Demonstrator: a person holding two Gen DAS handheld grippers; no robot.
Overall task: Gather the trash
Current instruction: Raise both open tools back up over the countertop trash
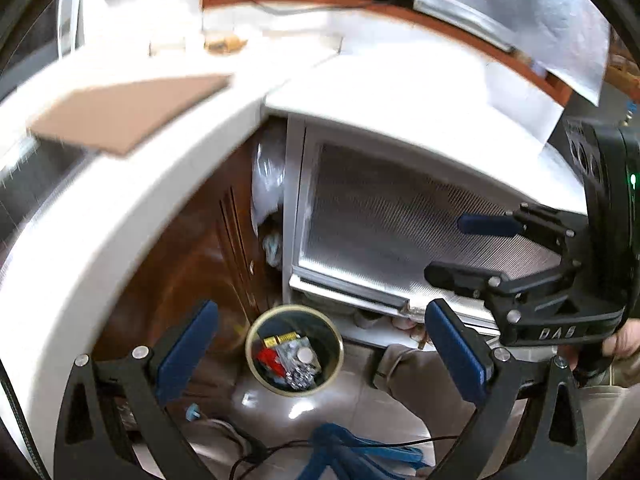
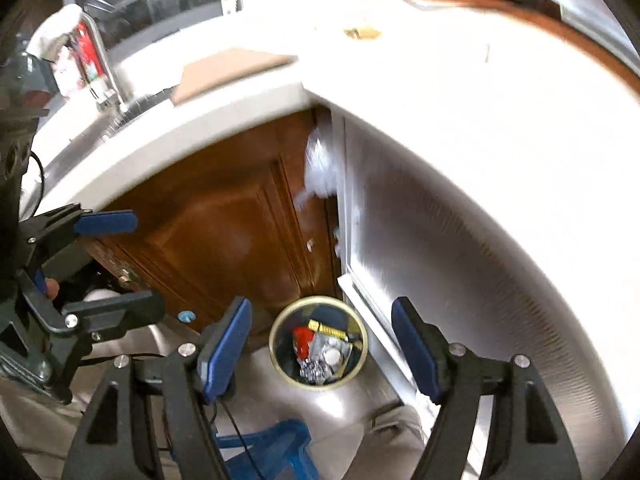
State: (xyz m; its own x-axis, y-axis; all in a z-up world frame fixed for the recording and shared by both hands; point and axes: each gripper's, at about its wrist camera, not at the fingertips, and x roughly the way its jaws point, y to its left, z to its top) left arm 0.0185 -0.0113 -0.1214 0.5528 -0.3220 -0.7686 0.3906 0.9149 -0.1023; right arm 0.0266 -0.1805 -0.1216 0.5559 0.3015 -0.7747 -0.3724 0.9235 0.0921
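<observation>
both jaws stand apart, empty. the bin (image 1: 294, 350) of trash (image 1: 290, 356) sits low centre between the left gripper (image 1: 320, 354) pads; likewise for the right gripper (image 2: 322, 350), neither nearer.

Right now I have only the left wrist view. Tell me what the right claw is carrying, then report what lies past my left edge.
Observer: Nothing. Its own camera shows the right claw open and empty, with the trash bin on the floor visible through the gap.
Operator: Now my left edge.
Observer: A chrome faucet stands at the far left of the counter. Your view cuts it off.
Operator: Report anything beside it.
Observer: A red-and-white pack sits just behind the faucet. It is too blurred to read.
</observation>
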